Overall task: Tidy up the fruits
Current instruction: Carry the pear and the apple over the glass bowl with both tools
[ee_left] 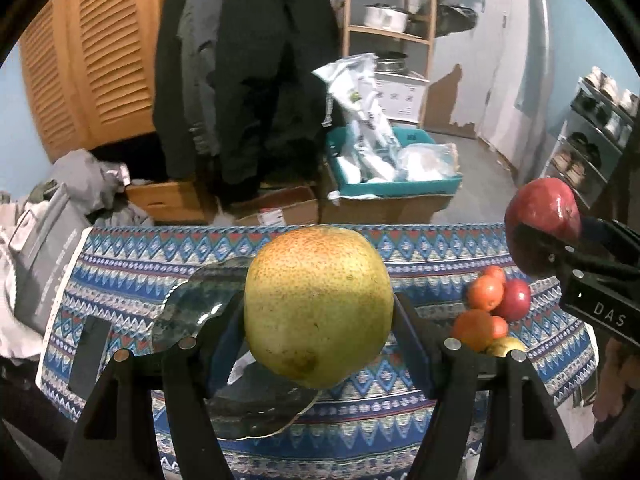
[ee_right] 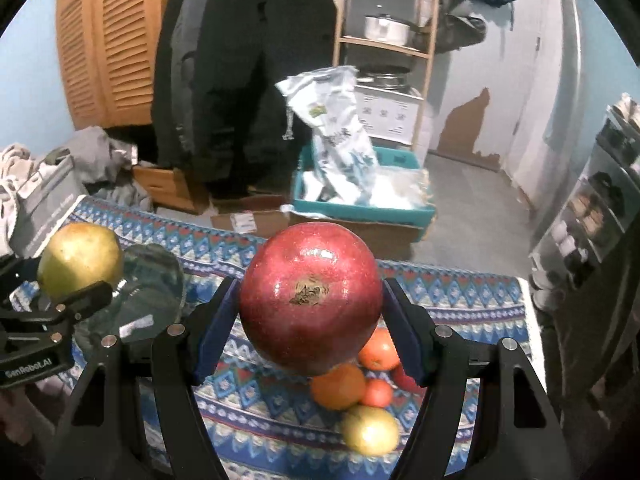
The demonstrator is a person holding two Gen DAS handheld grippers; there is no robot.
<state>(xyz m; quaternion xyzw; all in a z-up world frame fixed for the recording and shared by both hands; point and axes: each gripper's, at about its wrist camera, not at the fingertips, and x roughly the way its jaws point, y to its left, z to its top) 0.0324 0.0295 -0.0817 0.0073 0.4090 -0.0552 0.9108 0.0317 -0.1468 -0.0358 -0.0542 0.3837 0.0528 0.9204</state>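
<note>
The speckled yellow-green pear (ee_left: 318,306) sat mid-frame, round and matte, blossom end facing the camera, pinched between the left gripper (ee_left: 318,320)'s blue pads above a clear glass plate (ee_left: 192,304). The glossy red pomegranate (ee_right: 310,298), crown toward the lens, was clamped in the right gripper (ee_right: 310,320). Both hung over the patterned cloth (ee_right: 256,412), with loose oranges (ee_right: 338,386) lower right.

A bench (ee_left: 400,432) under a blue patterned cloth (ee_right: 256,412) carries a glass plate (ee_left: 260,408) beneath the left claw (ee_left: 318,320) and a fruit pile (ee_right: 360,392) below the right claw (ee_right: 310,316).
</note>
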